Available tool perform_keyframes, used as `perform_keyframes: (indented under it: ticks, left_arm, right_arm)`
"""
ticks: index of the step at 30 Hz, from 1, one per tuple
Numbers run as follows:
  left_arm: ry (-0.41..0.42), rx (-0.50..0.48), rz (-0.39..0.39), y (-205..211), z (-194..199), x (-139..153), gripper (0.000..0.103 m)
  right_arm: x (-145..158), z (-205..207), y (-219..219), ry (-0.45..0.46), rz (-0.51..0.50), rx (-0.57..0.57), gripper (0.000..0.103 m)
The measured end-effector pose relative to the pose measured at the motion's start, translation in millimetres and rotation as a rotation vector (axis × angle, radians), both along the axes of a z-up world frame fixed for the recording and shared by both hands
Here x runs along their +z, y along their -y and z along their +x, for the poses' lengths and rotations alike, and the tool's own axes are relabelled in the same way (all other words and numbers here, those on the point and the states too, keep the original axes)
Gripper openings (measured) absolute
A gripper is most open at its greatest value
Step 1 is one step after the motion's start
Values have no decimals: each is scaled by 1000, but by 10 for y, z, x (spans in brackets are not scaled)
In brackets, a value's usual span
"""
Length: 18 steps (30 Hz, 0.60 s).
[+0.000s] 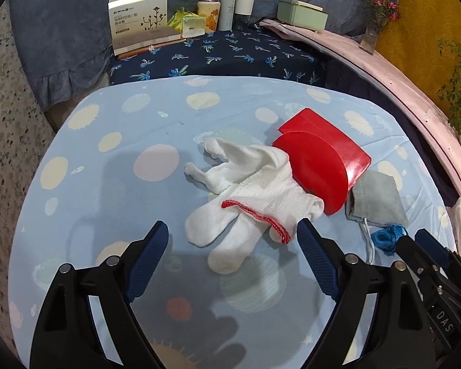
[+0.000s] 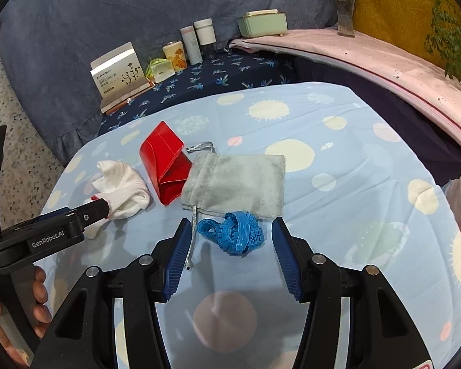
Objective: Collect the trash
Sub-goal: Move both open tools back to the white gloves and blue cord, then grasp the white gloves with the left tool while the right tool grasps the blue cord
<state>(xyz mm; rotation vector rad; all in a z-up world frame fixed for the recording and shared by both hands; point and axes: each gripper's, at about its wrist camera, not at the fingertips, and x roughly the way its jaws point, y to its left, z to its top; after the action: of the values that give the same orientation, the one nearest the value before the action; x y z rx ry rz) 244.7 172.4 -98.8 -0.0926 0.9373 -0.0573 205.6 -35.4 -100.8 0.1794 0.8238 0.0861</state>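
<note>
Left gripper (image 1: 233,240) gapes over the limp white knit glove (image 1: 246,190); right gripper (image 2: 230,240), tongs apart, brackets the floppy blue tape-measure bundle (image 2: 233,230) — pinch mid-bunch.

**Even indoor light, strong fisheye bend**

Both views are bright and evenly lit, apparently from overhead. Shadows on the pale blue counter (image 1: 113,129) are soft and grey: in the left wrist view a blurred dark shape falls beneath the left tool (image 1: 233,230), and in the right wrist view a faint one lies under the right tool (image 2: 230,227). The red folded card (image 1: 322,166) carries a mild sheen along its curved face. Focus is crisp at the centre; the number printed on the blue tape measure (image 2: 233,230) reads clearly. Toward the rims straight edges bow hard, the pink ledge (image 1: 384,70) curves, and black vignette closes the corners. No motion blur shows.
</note>
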Motion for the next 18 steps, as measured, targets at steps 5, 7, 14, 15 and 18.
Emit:
perform_keyframes:
  ticks: [5, 7, 14, 15, 18]
  left_arm:
    - [-11, -33, -8, 84, 80, -73, 70]
    - [-21, -61, -2, 135, 93, -99, 52]
    - [8, -97, -5, 223, -19, 9, 12]
    - [15, -100, -5, 234, -46, 44, 12]
    - [39, -105, -10, 271, -139, 195, 12]
  right_arm:
    - [-94, 78, -13, -15, -8, 3, 47]
    - [-134, 98, -22, -28, -12, 7, 40]
    - [-50, 5, -57, 8, -42, 31, 30]
    - [-13, -29, -60, 19, -46, 34, 29]
    - [128, -115, -42, 52, -37, 30, 29]
